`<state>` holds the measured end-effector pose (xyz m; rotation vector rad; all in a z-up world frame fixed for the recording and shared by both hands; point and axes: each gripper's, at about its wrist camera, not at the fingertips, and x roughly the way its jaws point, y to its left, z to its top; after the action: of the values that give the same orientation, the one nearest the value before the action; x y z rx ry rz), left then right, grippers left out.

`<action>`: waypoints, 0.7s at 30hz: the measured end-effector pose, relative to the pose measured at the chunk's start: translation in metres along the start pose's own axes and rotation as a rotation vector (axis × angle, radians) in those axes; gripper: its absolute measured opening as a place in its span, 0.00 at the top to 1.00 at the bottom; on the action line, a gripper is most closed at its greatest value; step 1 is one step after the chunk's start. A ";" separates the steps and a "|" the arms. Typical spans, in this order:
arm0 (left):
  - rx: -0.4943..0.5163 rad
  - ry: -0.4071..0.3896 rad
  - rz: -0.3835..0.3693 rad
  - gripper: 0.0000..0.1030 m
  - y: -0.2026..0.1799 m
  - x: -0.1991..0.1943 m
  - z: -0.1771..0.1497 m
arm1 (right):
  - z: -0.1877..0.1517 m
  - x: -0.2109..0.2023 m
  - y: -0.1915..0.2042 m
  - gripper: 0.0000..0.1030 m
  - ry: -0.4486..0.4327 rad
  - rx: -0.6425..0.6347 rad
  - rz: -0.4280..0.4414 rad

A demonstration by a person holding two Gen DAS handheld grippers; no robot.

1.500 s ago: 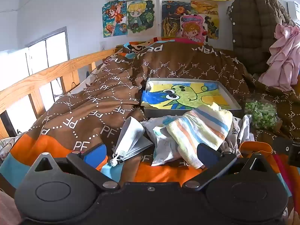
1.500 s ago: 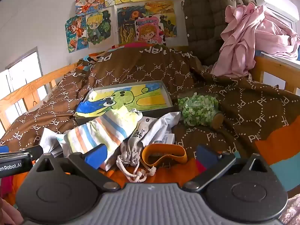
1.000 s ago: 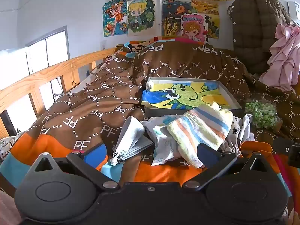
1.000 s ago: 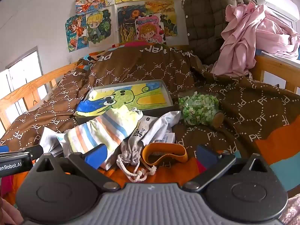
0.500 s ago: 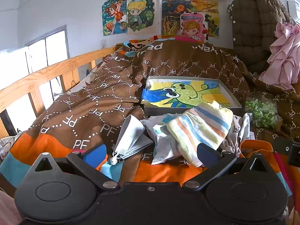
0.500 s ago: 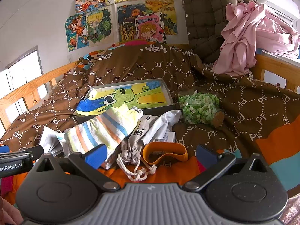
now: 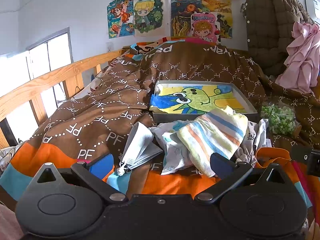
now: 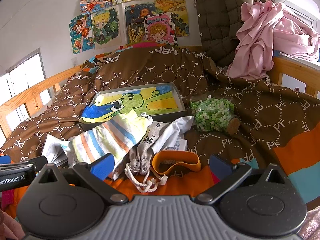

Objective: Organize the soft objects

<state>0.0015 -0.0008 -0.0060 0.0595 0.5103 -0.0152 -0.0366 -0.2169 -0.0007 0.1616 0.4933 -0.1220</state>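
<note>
A pile of soft things lies on the brown quilt in front of a grey shallow box (image 7: 250, 108) (image 8: 181, 104) lined with a green cartoon drawing. The pile holds a striped towel (image 7: 212, 136) (image 8: 112, 138), a folded face mask (image 7: 138, 146), white printed cloth (image 7: 172, 152), a grey drawstring pouch (image 8: 142, 156) and an orange band (image 8: 176, 163). My left gripper (image 7: 160, 165) is open and empty, just short of the mask and towel. My right gripper (image 8: 162, 165) is open and empty, just short of the pouch and band.
A corked jar of green pieces (image 8: 214, 114) (image 7: 280, 118) lies on its side right of the box. A wooden bed rail (image 7: 40, 82) runs along the left. A quilted brown coat (image 8: 220, 20) and pink clothes (image 8: 266, 40) hang at the back right.
Both views have tilted slightly, so the scene sits a little lower in frame. Nothing on the bed has moved and both grippers stay open.
</note>
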 end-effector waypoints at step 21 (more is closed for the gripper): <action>0.003 0.000 0.002 0.01 0.000 0.000 0.000 | -0.001 0.002 0.000 0.00 0.004 0.002 0.000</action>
<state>0.0017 -0.0011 -0.0058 0.0626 0.5106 -0.0138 -0.0357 -0.2171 -0.0023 0.1635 0.4968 -0.1219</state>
